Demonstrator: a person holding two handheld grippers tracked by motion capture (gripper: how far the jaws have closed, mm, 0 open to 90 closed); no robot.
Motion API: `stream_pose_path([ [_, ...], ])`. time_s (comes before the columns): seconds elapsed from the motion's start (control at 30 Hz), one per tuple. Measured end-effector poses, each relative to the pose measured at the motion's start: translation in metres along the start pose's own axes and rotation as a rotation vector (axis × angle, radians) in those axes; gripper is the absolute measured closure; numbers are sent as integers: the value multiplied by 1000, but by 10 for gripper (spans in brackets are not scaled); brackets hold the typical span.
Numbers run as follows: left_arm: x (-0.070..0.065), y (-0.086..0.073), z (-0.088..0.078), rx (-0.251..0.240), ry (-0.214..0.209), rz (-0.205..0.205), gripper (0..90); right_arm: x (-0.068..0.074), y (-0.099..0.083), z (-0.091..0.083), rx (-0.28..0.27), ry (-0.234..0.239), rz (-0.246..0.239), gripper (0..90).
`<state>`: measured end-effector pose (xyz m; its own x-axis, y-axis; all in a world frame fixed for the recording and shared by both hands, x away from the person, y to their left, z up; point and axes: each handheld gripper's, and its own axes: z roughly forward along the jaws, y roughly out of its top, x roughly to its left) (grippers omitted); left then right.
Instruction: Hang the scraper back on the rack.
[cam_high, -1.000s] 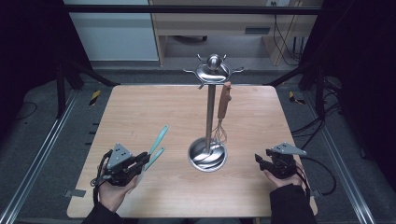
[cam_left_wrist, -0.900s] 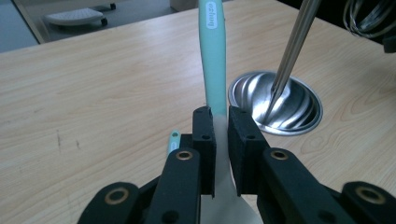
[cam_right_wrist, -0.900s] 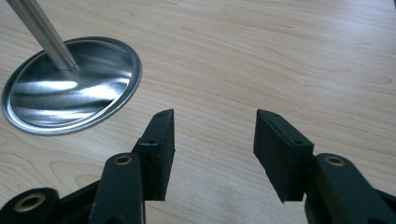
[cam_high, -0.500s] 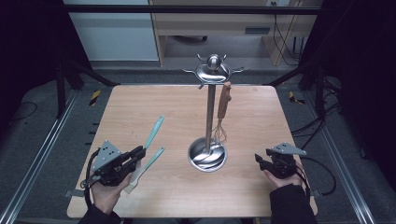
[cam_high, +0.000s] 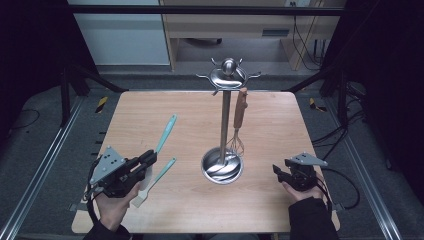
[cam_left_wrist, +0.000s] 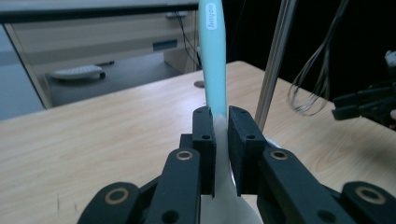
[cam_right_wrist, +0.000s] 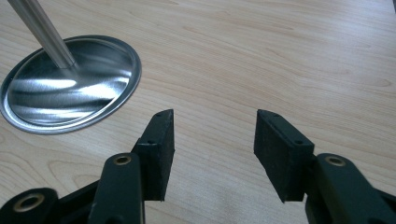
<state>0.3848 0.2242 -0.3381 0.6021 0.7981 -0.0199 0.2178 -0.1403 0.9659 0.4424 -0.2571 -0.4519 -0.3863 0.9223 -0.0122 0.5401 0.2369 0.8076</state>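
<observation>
A: Seen from above, left gripper (cam_high: 145, 162) clamped on a teal spatula (cam_high: 166, 131), lifted over the table (cam_high: 280, 120); second spatula (cam_high: 155, 179) flat beside it.

B: Closer, from left gripper view: pads pinching the white neck, label on handle readable. Right gripper (cam_right_wrist: 212, 149) spread wide, gripping nothing, near stand base (cam_right_wrist: 70, 84). Whisk (cam_high: 238, 125) hanging from the stand.

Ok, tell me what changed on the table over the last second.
The left tongs, shut on one teal spatula, have drawn back toward the table's near-left corner and lifted it, so its handle now points up and away. The second spatula lies where it was. The right tongs stayed put, open and empty; the stand and the whisk hanging on it are unchanged.
</observation>
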Motion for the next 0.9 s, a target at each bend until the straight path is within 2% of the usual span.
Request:
stream_pose_path([
  [0.17,-1,12,-4,-48,-7,-2,812,0,0,-1,3,5,12,482],
  [0.23,-2,16,-5,-64,-11,-4,812,0,0,0,-1,-1,0,482],
  [0.47,-6,25,-7,-110,-30,-2,812,0,0,0,2,-3,10,482],
  [0.9,-26,37,-6,-149,-72,37,812,0,-1,0,3,-3,9,482],
])
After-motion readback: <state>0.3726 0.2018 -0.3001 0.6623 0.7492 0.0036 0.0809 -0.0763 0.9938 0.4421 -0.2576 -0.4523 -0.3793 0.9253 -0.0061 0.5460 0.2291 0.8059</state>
